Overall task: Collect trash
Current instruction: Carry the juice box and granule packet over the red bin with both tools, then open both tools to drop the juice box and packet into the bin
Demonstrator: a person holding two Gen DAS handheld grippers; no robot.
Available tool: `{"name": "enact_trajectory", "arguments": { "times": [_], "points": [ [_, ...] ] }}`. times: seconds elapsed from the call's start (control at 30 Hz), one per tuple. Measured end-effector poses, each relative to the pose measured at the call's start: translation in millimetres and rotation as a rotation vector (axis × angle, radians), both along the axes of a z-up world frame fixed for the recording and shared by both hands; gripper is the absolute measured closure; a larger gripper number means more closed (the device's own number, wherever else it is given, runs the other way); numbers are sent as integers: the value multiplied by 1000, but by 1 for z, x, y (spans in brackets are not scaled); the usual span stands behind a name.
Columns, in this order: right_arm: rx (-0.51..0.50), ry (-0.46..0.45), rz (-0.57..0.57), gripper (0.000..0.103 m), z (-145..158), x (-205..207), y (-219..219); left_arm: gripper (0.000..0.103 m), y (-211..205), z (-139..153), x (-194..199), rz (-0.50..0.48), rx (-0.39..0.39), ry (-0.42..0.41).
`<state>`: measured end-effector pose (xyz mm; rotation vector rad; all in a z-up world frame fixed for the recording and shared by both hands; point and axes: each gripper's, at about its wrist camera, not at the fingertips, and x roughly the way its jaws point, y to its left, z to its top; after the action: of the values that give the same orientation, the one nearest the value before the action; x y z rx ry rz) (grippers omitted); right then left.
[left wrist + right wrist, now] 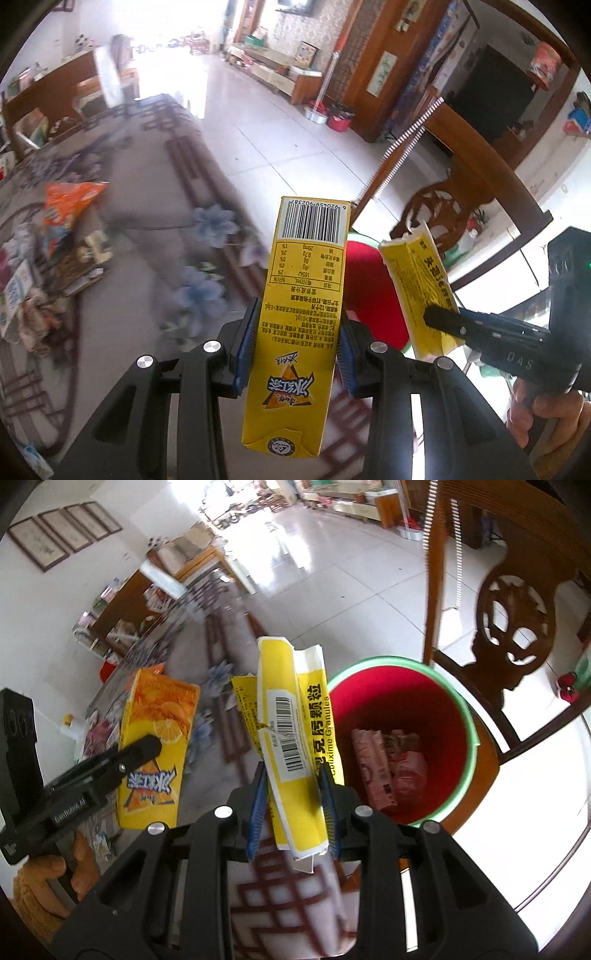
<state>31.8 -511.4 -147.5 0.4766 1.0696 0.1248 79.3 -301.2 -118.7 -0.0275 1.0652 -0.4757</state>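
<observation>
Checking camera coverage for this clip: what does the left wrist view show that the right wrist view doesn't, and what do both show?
Only the left wrist view: the orange snack bag in the litter on the table, and the drink carton's barcode side.
Only the right wrist view: pink wrappers inside the red bin, and framed pictures on the wall.
Both: left gripper shut on the yellow drink carton, right gripper shut on the flattened yellow medicine box, the bin, a carved chair.

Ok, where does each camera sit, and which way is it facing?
Left wrist: on the left gripper, aimed along its fingers at the clamped yellow drink carton; right gripper and hand show.
Right wrist: on the right gripper, facing the torn yellow medicine box and red green-rimmed bin.
Shared: both cartons, bin.
</observation>
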Motion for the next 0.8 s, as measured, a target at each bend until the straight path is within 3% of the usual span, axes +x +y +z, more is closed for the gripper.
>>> {"name": "enact_trajectory", "arguments": {
  "times": [0.23,0.5,0.53,0.57,0.6,0.67,0.73,0.8],
  "points": [
    [27,12,-57,75,-10,0,-31,68,-49,-19,9,-52,-8,76],
    [26,14,-86,74,-12,1,-60,65,-96,-18,20,-143,10,65],
    [25,12,-89,73,-11,2,-63,60,-100,-18,21,-142,15,61],
    [24,9,-90,73,-10,2,-65,42,-102,-18,22,-140,18,56],
    [23,5,-91,71,-9,4,-67,31,-103,-17,22,-133,20,43],
    [18,-11,-84,69,-6,7,-71,30,-103,-14,22,-122,12,25],
    [-2,-30,-87,55,-2,10,-75,29,-101,-13,24,-109,9,25],
    [-14,-41,-97,54,1,13,-76,29,-94,-9,23,-83,5,15]
  ]
}}
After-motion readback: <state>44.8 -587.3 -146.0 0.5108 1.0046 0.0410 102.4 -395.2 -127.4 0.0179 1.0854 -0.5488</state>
